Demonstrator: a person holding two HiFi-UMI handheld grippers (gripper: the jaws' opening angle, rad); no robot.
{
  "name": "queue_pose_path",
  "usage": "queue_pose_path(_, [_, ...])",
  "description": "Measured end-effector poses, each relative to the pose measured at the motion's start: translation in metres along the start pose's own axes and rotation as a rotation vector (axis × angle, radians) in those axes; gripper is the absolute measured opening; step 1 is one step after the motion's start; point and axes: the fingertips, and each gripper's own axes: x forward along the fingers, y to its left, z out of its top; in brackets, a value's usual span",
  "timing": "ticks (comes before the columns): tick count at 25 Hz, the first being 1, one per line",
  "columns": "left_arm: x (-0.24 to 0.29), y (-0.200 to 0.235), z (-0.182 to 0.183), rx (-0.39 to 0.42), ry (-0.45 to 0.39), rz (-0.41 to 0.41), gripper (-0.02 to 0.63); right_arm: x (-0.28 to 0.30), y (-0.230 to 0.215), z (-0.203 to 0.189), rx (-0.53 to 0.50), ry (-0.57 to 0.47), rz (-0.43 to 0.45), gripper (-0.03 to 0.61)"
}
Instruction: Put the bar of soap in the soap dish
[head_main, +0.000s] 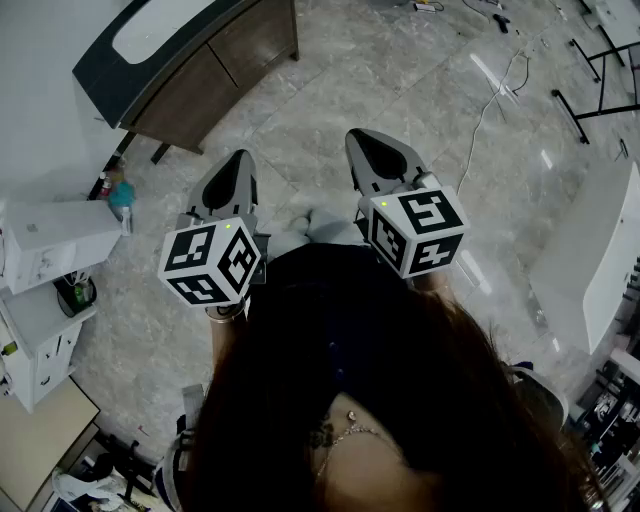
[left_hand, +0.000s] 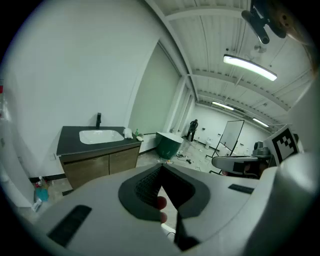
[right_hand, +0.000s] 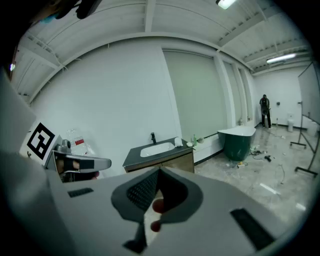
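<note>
Head view: left gripper (head_main: 235, 170) & right gripper (head_main: 372, 150) were held over floor, vanity (head_main: 190, 60) well apart.
Left gripper view: jaws closed, empty.
Right gripper view: same; soap, dish too small to tell on vanity.
Risk: reaching w/ jaws closed could knock soap.

Grey marbled floor (head_main: 400, 80); brown vanity (head_main: 215, 75), dark top, white basin (head_main: 160, 25); far off, a green tub (right_hand: 239, 142). Black-and-white squares mark the left gripper (head_main: 238, 160) and right gripper (head_main: 362, 140).

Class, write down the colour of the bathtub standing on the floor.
Dark green, with a pale rim; the bathtub shows best in the right gripper view.
</note>
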Motion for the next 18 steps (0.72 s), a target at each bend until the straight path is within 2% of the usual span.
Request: queue_pose_path(18, [0.026, -0.009, -0.004, -0.006, 0.032, -0.007, -0.003, 0.01, -0.017, 0.003, 0.014, -0.011, 0.027, 0.017])
